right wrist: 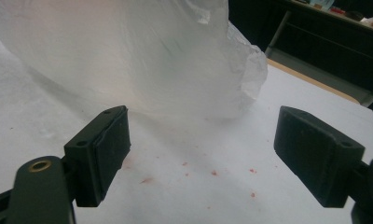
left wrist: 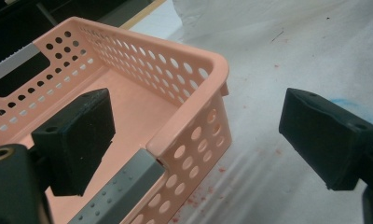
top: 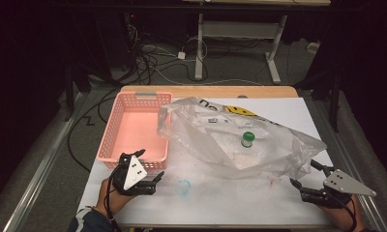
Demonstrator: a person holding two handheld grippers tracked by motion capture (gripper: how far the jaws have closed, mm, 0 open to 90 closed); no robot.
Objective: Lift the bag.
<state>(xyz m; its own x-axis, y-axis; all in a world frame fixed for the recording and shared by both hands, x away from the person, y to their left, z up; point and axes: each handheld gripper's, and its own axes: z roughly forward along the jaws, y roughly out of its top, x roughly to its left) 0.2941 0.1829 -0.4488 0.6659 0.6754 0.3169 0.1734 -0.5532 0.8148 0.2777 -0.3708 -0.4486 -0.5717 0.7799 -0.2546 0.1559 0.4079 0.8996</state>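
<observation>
Far left of the tabletop: pink basket, perforated walls, nothing visible inside it. Left gripper sits right at its near right corner, jaws spread wide w/ nothing between them; in the left gripper view one jaw hangs over the basket's inside, the other over bare tabletop, so the corner rim lies between them, untouched.

Just right of that, a small blue ring lies flat on the white sheet. Can't tell what it is, maybe an elastic band.

Middle: big clear plastic bag, crumpled, one edge draped over the basket's right rim. Thin film, so I'd judge it very light, floppy, slippery; it'll collapse and slide rather than lift as one piece. Best hold is prob. a bunched fold near the right edge, not the flat sheet. A green-capped bottle shows through it; whether inside or under, unclear. Its weight may drag the film.

Right: right gripper low on the tabletop, jaws wide apart and empty, aimed at the bag's near edge, close but apart.

Yellow smiley sticker at the far side is half covered by the bag.
</observation>
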